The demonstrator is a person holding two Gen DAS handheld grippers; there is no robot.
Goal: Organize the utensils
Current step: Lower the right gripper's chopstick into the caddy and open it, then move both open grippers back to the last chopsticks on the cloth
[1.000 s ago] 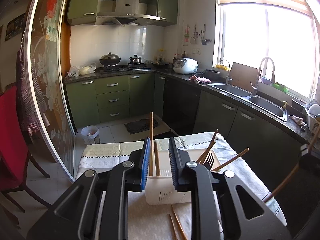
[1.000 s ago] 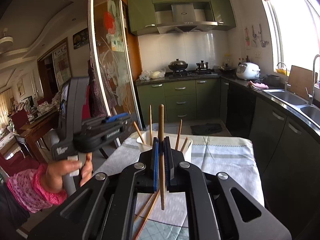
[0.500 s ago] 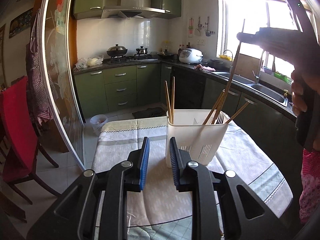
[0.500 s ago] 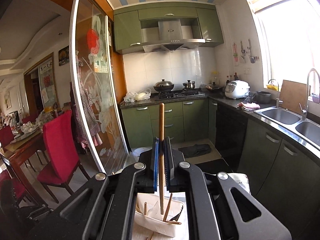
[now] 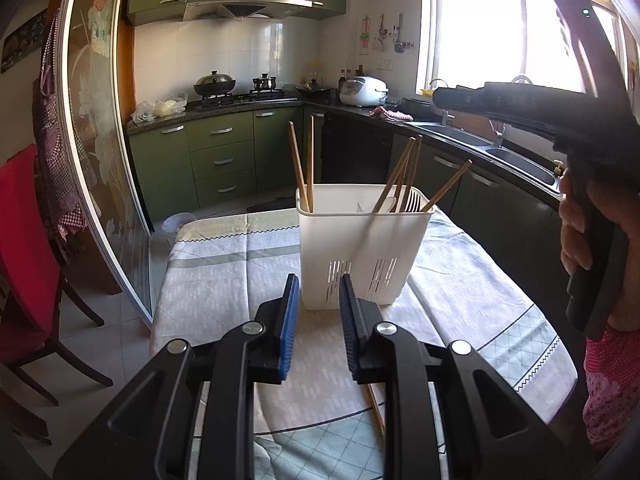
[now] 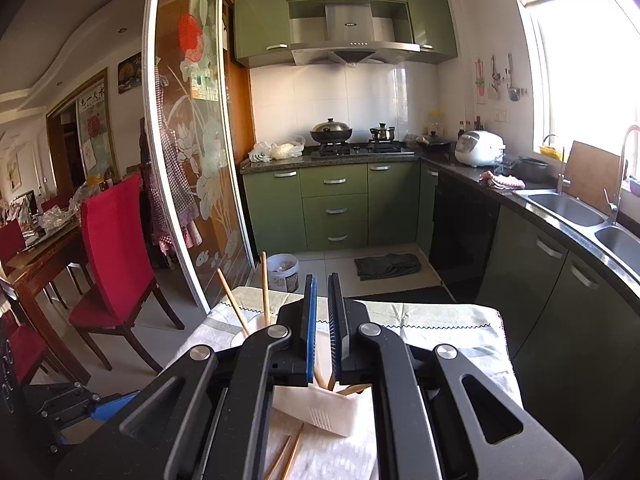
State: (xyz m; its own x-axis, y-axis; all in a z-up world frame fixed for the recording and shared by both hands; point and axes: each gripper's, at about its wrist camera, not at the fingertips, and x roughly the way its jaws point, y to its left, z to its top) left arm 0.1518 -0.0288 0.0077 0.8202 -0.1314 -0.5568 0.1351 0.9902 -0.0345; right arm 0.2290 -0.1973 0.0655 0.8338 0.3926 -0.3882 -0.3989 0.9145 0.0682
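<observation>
Tabletop white caddy [image 5: 362, 248] with chopsticks [image 5: 301, 168]

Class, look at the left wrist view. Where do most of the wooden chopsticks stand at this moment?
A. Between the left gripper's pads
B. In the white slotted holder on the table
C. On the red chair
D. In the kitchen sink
B: the chopsticks stand leaning inside the white slotted holder on the clothed table, while the left gripper has nothing between its pads.
</observation>
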